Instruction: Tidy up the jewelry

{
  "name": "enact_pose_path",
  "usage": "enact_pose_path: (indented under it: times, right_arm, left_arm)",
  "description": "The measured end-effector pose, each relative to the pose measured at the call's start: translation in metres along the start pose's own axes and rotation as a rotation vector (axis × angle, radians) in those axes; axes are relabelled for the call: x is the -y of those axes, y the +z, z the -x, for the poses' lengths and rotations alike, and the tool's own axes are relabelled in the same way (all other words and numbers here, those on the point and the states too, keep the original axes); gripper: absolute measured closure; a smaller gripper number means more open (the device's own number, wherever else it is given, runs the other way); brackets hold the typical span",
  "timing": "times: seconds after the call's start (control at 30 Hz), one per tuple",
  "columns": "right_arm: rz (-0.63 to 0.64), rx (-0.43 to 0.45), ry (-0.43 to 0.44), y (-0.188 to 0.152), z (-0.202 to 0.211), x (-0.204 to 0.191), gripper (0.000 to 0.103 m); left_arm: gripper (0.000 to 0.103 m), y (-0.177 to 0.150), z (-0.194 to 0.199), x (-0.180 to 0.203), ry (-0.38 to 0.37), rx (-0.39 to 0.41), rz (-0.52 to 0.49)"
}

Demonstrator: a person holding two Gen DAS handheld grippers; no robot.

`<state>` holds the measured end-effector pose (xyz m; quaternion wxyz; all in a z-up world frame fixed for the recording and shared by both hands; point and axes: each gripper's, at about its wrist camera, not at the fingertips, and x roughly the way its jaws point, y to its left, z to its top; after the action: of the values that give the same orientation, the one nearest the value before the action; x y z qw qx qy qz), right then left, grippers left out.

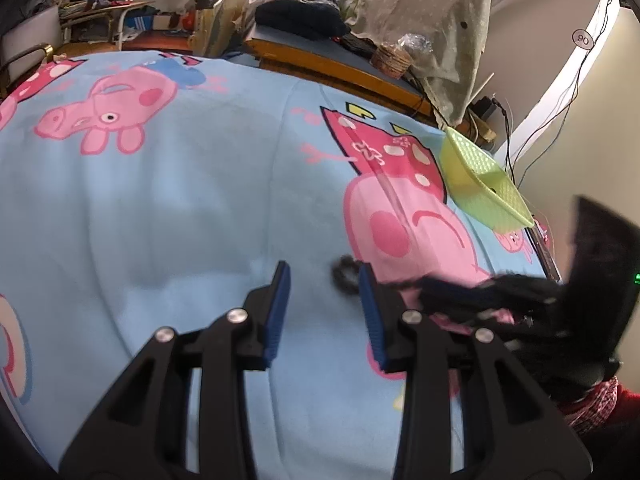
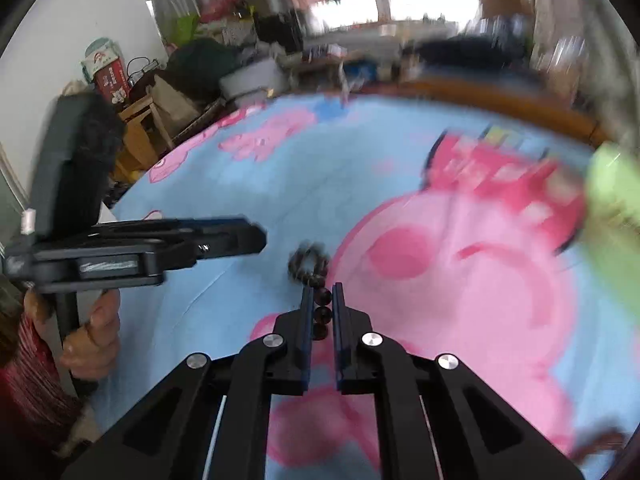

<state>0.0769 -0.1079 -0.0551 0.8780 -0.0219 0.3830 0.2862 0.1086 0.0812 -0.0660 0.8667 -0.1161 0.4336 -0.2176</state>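
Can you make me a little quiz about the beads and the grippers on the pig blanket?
1. True or false: the right gripper is shut on the dark bead bracelet.
2. What is between the pads of the left gripper?
A. The bracelet
B. Nothing
C. The green basket
3. Fill in: the green basket sits near the ____ edge of the blanket in the left wrist view.

Key
1. True: beads show between its pads, and the rest of the loop lies beyond its tips.
2. B: its pads stand apart with only blanket between them.
3. Right.
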Motion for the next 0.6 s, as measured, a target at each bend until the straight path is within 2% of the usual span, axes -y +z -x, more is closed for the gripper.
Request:
enact_pose_path:
  times: [0.03,0.1,0.2,0.23,0.33,0.37,0.43,0.5,0.6]
  right_arm:
    - [0.046,0.036,-0.048,-0.001,0.018,-0.002,0.103]
    - [0.112,0.054,-0.078,-0.005,0.040,-0.005,0.103]
    - [0.234,-0.034,-0.024,-0.029,0.054,-0.017,0.103]
    - [0.253,-0.087,0.026,-0.046,0.054,-0.021,0.103]
    - [0.207,-0.205,0.166,-0.078,0.051,-0.020,0.103]
    - [0.184,-0.221,0.185,-0.087,0.052,-0.017,0.103]
    - [0.127,-0.207,0.185,-0.096,0.056,-0.009,0.103]
    - [0.040,-0.173,0.184,-0.094,0.060,0.005,0.103]
    - [-0.088,-0.098,0.133,-0.086,0.066,0.031,0.103]
  left_arm:
    - [0.069,0.000,0.000,0.002,-0.005,0.000,-0.003]
    - [0.069,-0.001,0.001,0.008,-0.020,0.002,-0.015]
    - [0.069,-0.003,0.002,0.023,-0.054,-0.002,-0.041]
    - [0.069,-0.005,0.001,0.030,-0.069,-0.009,-0.056]
    - [0.069,-0.014,-0.002,0.050,-0.097,-0.031,-0.109]
    - [0.069,-0.017,-0.003,0.057,-0.105,-0.041,-0.129]
    - [0.067,-0.025,-0.007,0.070,-0.119,-0.073,-0.166]
    - [0.059,-0.030,-0.010,0.080,-0.126,-0.088,-0.193]
    - [0.059,-0.037,-0.011,0.095,-0.143,-0.098,-0.225]
